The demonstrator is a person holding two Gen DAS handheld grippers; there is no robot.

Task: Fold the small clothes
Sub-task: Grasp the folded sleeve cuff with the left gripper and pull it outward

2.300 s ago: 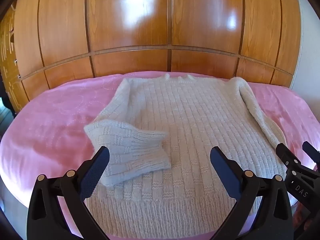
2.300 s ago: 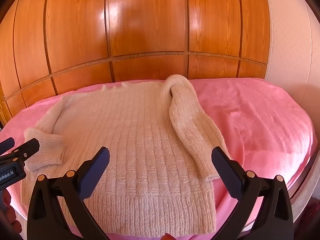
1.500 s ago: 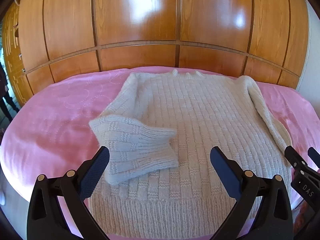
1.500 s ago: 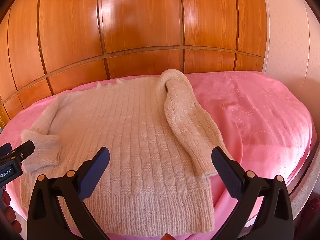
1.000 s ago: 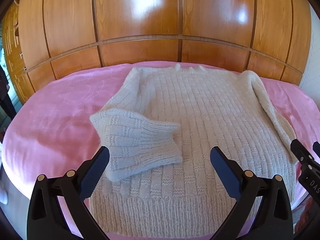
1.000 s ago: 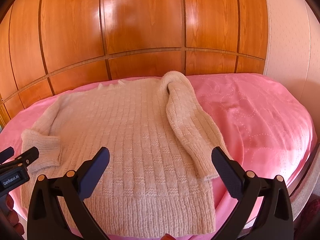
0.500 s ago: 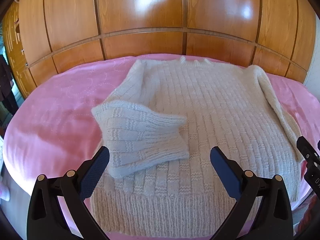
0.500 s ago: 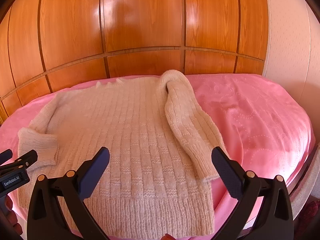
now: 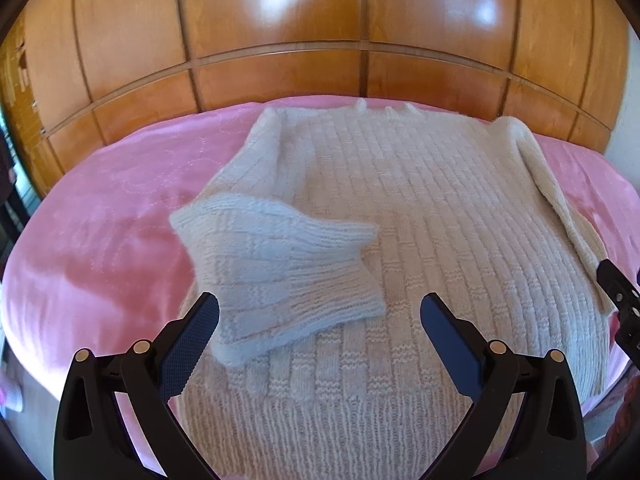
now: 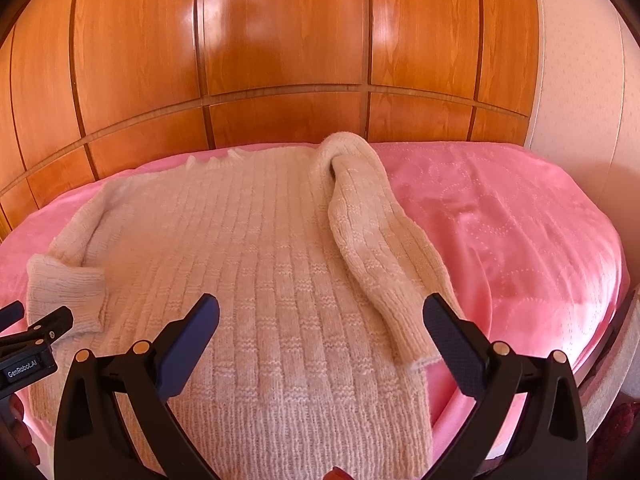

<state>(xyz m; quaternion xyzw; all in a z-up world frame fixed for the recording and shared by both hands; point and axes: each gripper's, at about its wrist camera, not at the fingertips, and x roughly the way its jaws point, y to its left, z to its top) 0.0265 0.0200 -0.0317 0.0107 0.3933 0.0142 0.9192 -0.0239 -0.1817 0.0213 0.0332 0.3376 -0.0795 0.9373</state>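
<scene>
From the left wrist view, the only other thing near the garment is the right gripper (image 9: 624, 312), a black tip poking in at the right edge by the far cuff; nothing lies across the sweater. The left gripper (image 9: 318, 320) hangs over the near hem with its jaws spread wide and nothing between them. The cream knit sweater (image 9: 420, 248) lies flat, neck toward the wall, its left sleeve (image 9: 276, 268) folded inward so the ribbed cuff rests on the chest, while the other sleeve runs straight down the right side. It sits on a pink bedspread (image 9: 100, 240) backed by glossy wooden panelling (image 9: 280, 40). From the right wrist view, the left gripper (image 10: 32, 340) shows at the left edge beside the folded cuff, its label partly readable. The right gripper (image 10: 320, 320) is likewise released, jaws apart and empty, above the hem. The sweater (image 10: 240, 260) fills the left half of the bedspread (image 10: 520, 232); its right sleeve (image 10: 380, 248) lies along the body's edge, cuff near the right fingertip. Wooden panelling (image 10: 280, 40) meets a pale wall (image 10: 580, 60) at right.
</scene>
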